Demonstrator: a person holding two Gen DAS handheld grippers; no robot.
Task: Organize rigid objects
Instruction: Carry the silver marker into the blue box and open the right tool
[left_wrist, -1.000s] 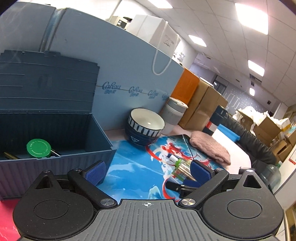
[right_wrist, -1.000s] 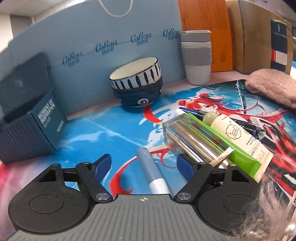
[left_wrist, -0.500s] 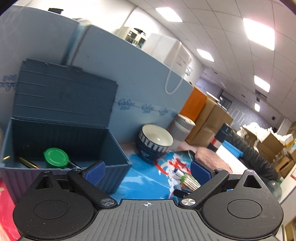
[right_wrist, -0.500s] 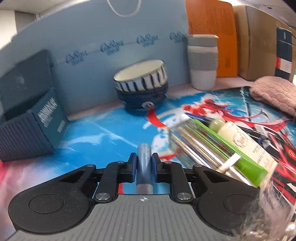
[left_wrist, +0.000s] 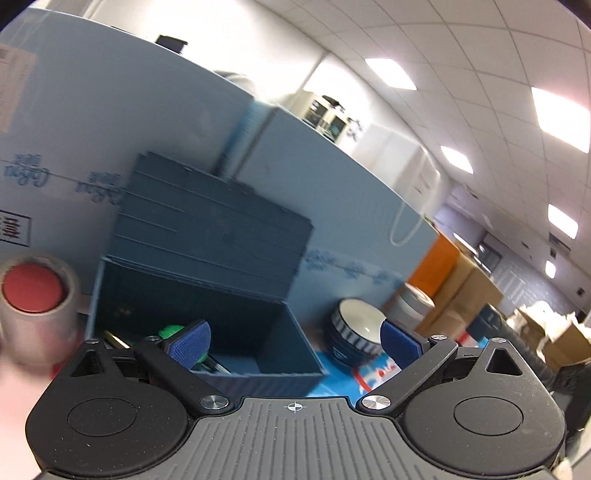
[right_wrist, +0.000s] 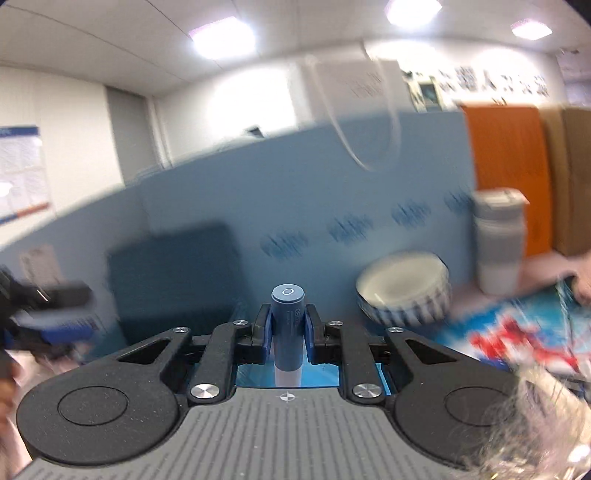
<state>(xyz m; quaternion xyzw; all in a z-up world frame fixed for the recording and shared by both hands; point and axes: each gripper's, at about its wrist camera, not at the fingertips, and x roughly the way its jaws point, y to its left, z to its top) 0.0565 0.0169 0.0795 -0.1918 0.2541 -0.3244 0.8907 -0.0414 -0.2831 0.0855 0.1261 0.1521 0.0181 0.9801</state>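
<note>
Right gripper (right_wrist: 287, 332) is clamping down on the blue marker (right_wrist: 288, 325) for you rn, pads squeezing it from both sides around mid-barrel, cap end poking forward past the fingertips and the pale end tucked back toward the body. Grabbing it near the middle like that prob keeps it from swinging, which matters bc the whole right wrist view is smeared w/ blur.

Left gripper (left_wrist: 293, 338) is hanging wide open w/ nothing between its blue pads (left_wrist: 190, 341). It's pointing right at the dark blue storage box (left_wrist: 207, 295), lid (left_wrist: 214, 214) flipped up and leaning back against the light blue divider panel (left_wrist: 332, 184), so the mouth is sitting fully exposed for a drop-in. Something green (left_wrist: 170, 329) and a thin pen-like thing are already lying on the box floor, tho the left pad is hiding most of that. Imo you're parking that empty hand there to steady the box or just keep it out of the way.

Striped bowl (left_wrist: 354, 332) is sitting just beside the box on the printed blue mat (left_wrist: 332, 384), grey tumbler (right_wrist: 498, 240) behind it by the orange carton. Silver can w/ a red top (left_wrist: 33, 295) is showing blurry at far left, can't tell what it's resting on.

My guess for next: you're carrying the marker over to the box, so it needs to clear the front wall before you let go. Long thin thing = could catch on the rim if it's going in crossways.
</note>
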